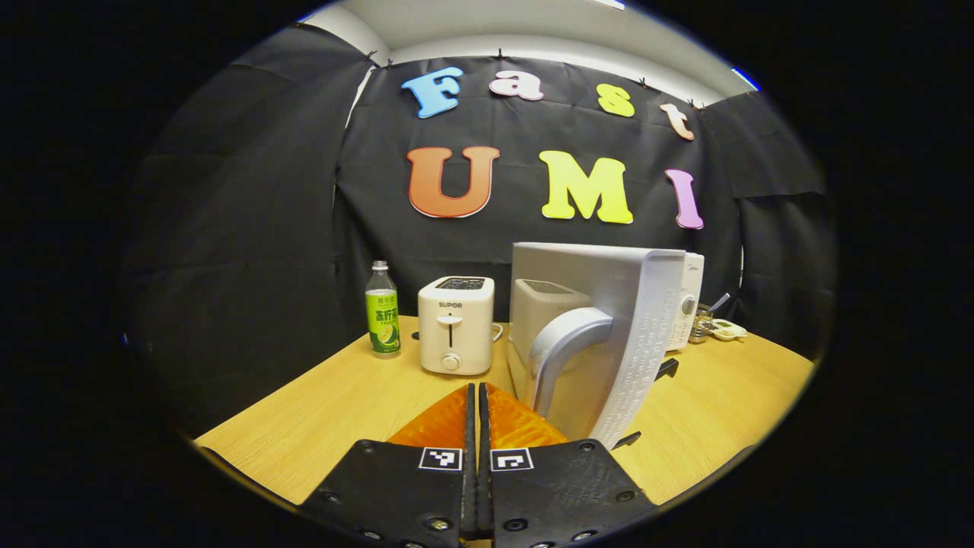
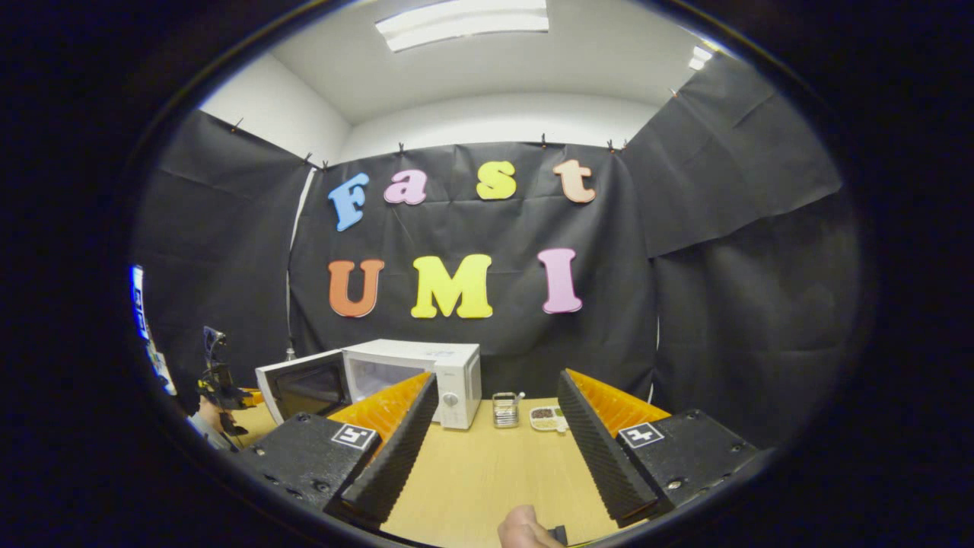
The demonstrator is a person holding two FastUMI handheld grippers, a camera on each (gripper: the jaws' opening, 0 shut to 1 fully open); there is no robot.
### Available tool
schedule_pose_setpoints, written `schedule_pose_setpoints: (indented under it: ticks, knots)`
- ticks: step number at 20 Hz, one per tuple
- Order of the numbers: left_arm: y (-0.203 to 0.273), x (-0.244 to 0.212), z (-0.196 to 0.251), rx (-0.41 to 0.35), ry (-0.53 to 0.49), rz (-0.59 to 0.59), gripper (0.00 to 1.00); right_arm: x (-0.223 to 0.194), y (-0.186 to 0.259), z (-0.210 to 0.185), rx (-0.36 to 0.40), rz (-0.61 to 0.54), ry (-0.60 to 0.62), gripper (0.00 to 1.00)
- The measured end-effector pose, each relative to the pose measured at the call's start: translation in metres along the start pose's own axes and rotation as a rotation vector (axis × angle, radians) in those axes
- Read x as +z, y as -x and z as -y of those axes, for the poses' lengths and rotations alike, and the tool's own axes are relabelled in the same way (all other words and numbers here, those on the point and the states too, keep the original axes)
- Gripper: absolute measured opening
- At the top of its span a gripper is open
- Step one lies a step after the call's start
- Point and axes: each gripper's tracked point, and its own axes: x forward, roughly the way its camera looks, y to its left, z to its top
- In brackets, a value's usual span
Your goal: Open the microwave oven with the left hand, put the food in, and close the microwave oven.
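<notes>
In the left gripper view we see our left tongs point(image 1: 478, 434) pressed together w/ nothing between them, low over the wooden tabletop point(image 1: 319, 411). Just ahead & slightly right stands the microwave door point(image 1: 601, 335), swung open toward us, its curved handle point(image 1: 559, 350) facing the tongs but apart from them. The microwave body point(image 1: 689, 301) sits behind the door. Left of it: a white toaster point(image 1: 456, 325), then a green-labelled bottle point(image 1: 383, 310), both upright near the back wall. Small items point(image 1: 719, 327) lie on the tabletop right of the microwave; too small to tell what.

In the right gripper view our right tongs point(image 2: 494, 449) are spread wide, holding nothing. Between the fingers, farther back, we see the microwave point(image 2: 415, 373) w/ door point(image 2: 304, 388) open to the left, a small metal rack point(image 2: 504, 409) just right of it, & beside that the food tray point(image 2: 548, 417), still on the tabletop point(image 2: 487, 472). The other gripper shows at the far left edge. A bit of a hand point(image 2: 525, 529) shows at the bottom.
</notes>
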Motion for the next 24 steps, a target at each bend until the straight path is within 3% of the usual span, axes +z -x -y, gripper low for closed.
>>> schedule_pose_setpoints:
  ticks: [1,2,3,4,5,6,7,8,9,11,12,13,24]
  knots:
    - [-0.001,0.001,0.009,-0.010,-0.010,0.002,0.00,-0.001,0.001,0.000,0.013,-0.003,-0.016,0.92]
    - [-0.003,0.002,0.016,-0.020,-0.017,0.004,0.00,-0.001,0.002,0.002,0.028,-0.009,-0.029,1.00]
    - [-0.005,0.002,0.024,-0.034,-0.022,0.000,0.00,-0.003,0.003,0.004,0.031,-0.017,-0.039,1.00]
    - [-0.009,0.001,0.034,-0.052,-0.025,-0.002,0.00,-0.005,0.004,0.010,0.029,-0.021,-0.043,0.92]
    - [-0.012,0.002,0.041,-0.062,-0.030,-0.002,0.00,-0.005,0.005,0.015,0.023,-0.021,-0.044,0.92]
    - [-0.016,0.002,0.046,-0.065,-0.035,-0.002,0.00,-0.006,0.007,0.020,0.016,-0.021,-0.042,1.00]
    - [-0.020,0.001,0.052,-0.070,-0.031,-0.005,0.00,-0.003,0.010,0.025,0.002,-0.008,-0.048,1.00]
    - [-0.022,-0.001,0.058,-0.082,-0.020,-0.005,0.00,0.002,0.013,0.029,-0.006,0.009,-0.052,0.92]
    - [-0.025,0.000,0.065,-0.094,-0.009,-0.004,0.00,0.007,0.017,0.032,-0.014,0.028,-0.057,1.00]
    - [-0.035,-0.002,0.075,-0.106,0.007,-0.007,0.00,0.013,0.024,0.039,-0.027,0.058,-0.055,1.00]
    - [-0.039,0.000,0.081,-0.110,0.013,-0.008,0.00,0.015,0.027,0.040,-0.032,0.068,-0.051,0.91]
    - [-0.042,0.000,0.088,-0.125,0.021,-0.008,0.00,0.016,0.028,0.041,-0.033,0.075,-0.048,1.00]
    - [-0.067,0.021,0.172,-0.271,-0.045,0.011,0.00,0.009,0.023,0.043,-0.036,0.063,-0.083,1.00]
